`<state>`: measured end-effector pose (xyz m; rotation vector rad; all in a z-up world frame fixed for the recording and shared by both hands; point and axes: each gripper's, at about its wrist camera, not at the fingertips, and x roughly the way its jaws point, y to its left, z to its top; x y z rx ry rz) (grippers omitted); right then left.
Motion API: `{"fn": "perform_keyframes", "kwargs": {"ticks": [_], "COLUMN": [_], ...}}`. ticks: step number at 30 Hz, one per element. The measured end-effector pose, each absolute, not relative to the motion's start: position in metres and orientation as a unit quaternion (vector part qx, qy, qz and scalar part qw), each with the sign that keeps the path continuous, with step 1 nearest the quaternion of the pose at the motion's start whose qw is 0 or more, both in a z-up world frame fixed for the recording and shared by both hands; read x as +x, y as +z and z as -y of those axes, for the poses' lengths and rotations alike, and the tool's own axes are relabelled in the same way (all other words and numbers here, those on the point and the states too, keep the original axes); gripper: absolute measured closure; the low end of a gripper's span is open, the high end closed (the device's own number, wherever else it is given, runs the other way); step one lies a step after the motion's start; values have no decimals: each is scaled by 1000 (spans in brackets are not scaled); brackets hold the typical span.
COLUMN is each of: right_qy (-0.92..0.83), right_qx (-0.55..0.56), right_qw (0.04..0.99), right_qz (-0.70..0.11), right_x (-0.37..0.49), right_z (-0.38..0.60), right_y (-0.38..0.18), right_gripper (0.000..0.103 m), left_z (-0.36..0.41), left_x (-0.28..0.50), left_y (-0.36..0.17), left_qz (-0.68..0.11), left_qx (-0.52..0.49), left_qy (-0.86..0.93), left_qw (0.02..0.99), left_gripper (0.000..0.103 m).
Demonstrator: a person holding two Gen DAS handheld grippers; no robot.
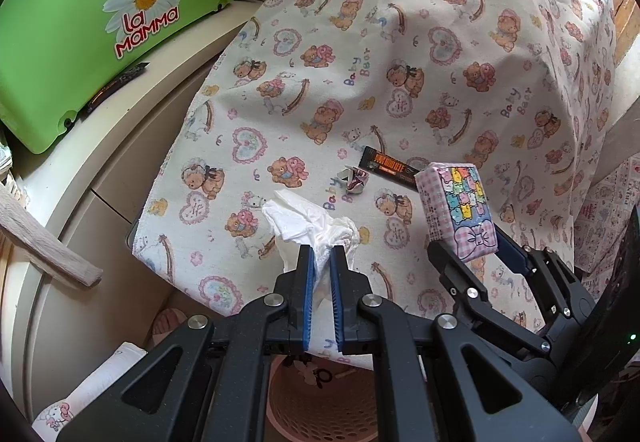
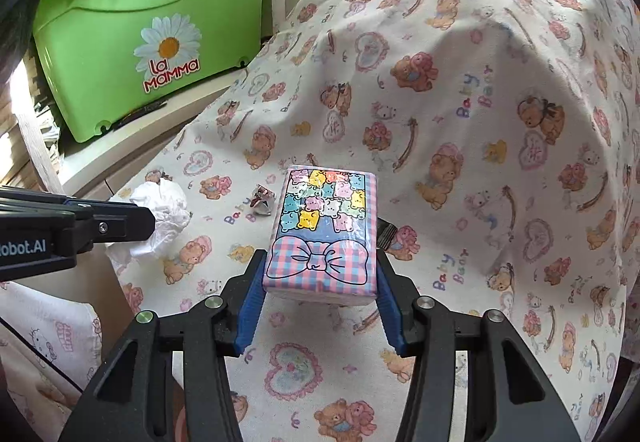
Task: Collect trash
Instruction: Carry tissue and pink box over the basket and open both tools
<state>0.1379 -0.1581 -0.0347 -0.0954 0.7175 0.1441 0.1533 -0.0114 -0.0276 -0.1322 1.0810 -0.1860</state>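
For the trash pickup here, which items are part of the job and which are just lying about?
Job:
crumpled white tissue, in the left gripper
small crumpled wrapper
black wrapper
pink basket below

Not clearly trash:
tissue pack, in the right gripper
green tub
bear-print cloth

A big cloth (image 1: 400,81) with little bears, pink hearts and the words "Baby Bear" covers the bench and rises in soft bumps at the back. To the left is a cream cabinet (image 1: 72,209) with a curved edge. On top of it sits a bright green plastic tub (image 2: 152,33) with a white daisy and the words "La Mamma". Behind the cloth you can see strips of brown wood wall (image 1: 624,13). Down below the bench edge stands a pink basket (image 1: 320,402) with small holes. A white cloth with a kitty picture (image 2: 52,334) hangs low on the left. Soft daylight falls on everything.
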Motion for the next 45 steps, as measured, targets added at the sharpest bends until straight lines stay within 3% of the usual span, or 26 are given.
{"fn": "perform_keyframes", "kwargs": {"ticks": [10, 15, 26, 45], "right_qy": [-23, 23, 62, 113], "right_qx": [-7, 19, 42, 41], "right_qw": [951, 961, 937, 858], "right_qz": [-307, -274, -340, -500], "right_x": [91, 44, -17, 2], "right_z": [173, 174, 160, 149], "right_y": [-5, 16, -16, -91], "right_gripper": [50, 50, 49, 49], "left_z": [10, 8, 12, 41], "left_x": [130, 94, 66, 65], "left_y": [-9, 15, -21, -99], "left_qz": [-494, -473, -492, -612], "left_qx": [-83, -81, -47, 4], "left_qy": [-98, -126, -126, -155], "left_qw": [860, 868, 860, 775], "left_gripper": [95, 95, 95, 95]}}
